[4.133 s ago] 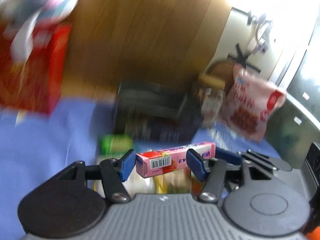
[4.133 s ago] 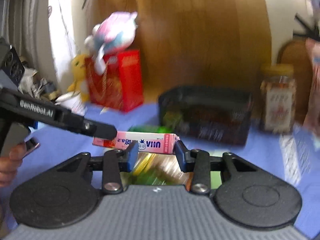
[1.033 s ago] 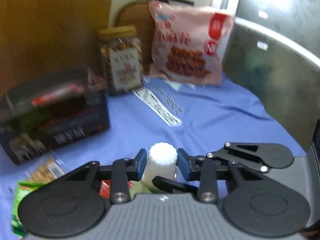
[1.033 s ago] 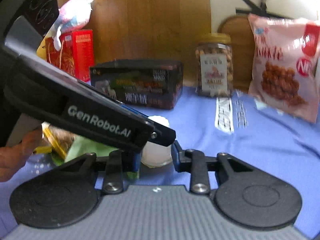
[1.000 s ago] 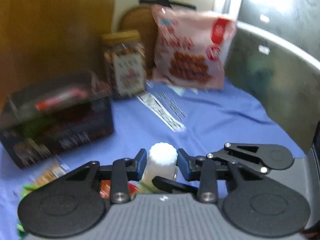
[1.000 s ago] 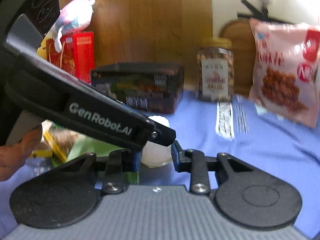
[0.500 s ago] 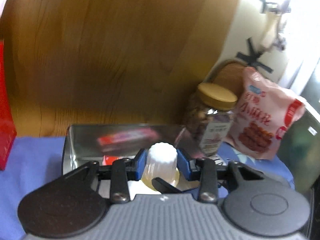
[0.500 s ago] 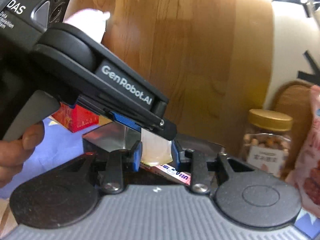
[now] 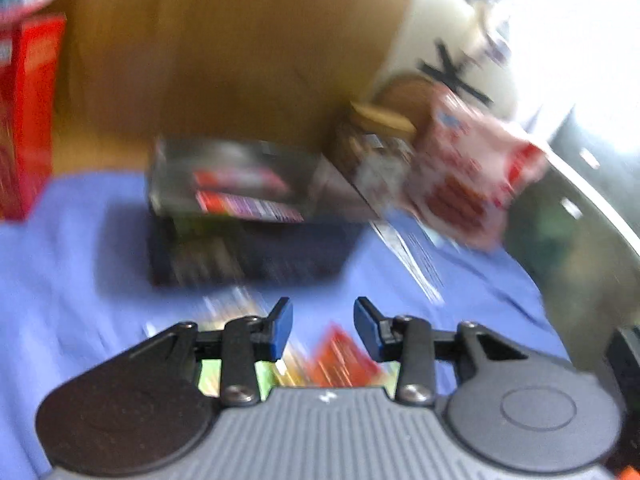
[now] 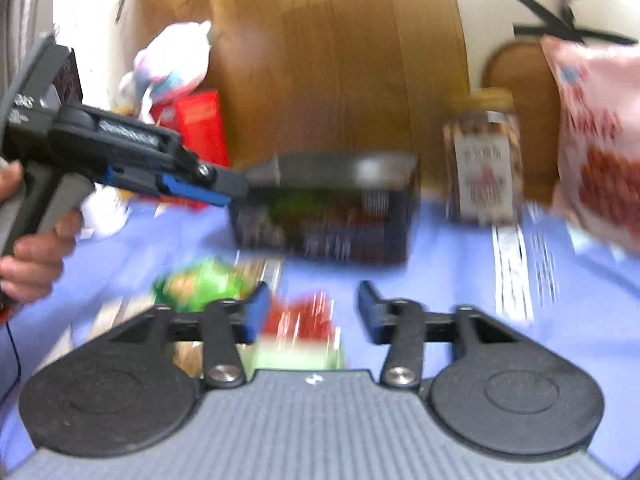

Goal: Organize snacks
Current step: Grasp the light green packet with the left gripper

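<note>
Right gripper (image 10: 310, 312) jaws are opening, empty; left gripper (image 9: 323, 328) jaws apart, empty.

Each view taken from behind own gripper fingers, angled down over blue cloth (image 9: 80, 248), facing wooden back panel (image 10: 340, 60). Dark box (image 9: 248, 216) seen nearer, from above, in left view. Box, jar (image 10: 482, 156), pink bag (image 10: 600, 140) shared by both.

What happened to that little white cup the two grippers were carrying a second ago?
Both let go of it. The left gripper and right gripper are empty, the right one's jaws opening, both back over the loose snacks. The black box, jar and pink bag stayed put.
</note>
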### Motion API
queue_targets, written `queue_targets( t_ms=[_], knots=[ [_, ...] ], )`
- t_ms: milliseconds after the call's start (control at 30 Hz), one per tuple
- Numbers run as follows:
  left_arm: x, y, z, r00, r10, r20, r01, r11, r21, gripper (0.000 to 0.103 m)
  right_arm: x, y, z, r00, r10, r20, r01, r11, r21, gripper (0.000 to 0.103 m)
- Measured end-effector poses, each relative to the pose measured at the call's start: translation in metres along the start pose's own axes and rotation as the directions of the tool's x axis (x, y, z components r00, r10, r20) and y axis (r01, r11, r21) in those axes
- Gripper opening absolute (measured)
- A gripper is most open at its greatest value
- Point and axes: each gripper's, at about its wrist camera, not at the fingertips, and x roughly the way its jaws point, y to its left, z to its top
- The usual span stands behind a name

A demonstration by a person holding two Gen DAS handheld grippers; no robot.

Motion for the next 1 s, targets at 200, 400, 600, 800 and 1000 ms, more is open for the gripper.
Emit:
queue_targets(
  t_ms=[200, 400, 600, 800, 1000],
  knots=[
    [0.006, -0.02, -0.048, 0.995, -0.05, -0.089, 0.047, 0.998, -0.043, 0.035, 0.001, -0.008, -0.023, 0.991, 0.069, -0.113, -0.062, 0.996, 0.061, 0.078],
    [-0.007, -0.022, -0.062, 0.998, -0.039, -0.056, 0.035, 0.997, -0.071, 0.036, -0.019, 0.03, -0.025, 0.988, 0.116, -0.102, -0.122, 0.991, -0.052, 0.044],
    [-0.013, -0.017, -0.058, 0.998, -0.039, -0.043, 0.035, 0.995, -0.092, 0.045, -0.028, 0.035, -0.034, 0.992, 0.085, -0.094, -0.091, 0.995, -0.052, 0.045],
    [-0.014, -0.016, -0.04, 1.0, -0.022, -0.022, 0.021, 0.997, -0.073, 0.055, -0.029, 0.023, -0.035, 0.997, 0.012, -0.08, -0.014, 1.0, -0.019, 0.045],
    [0.013, -0.025, -0.037, 0.994, -0.042, -0.101, 0.039, 0.999, -0.03, 0.029, -0.014, 0.025, -0.035, 0.995, 0.014, -0.095, -0.017, 0.999, -0.027, 0.046]
  ],
)
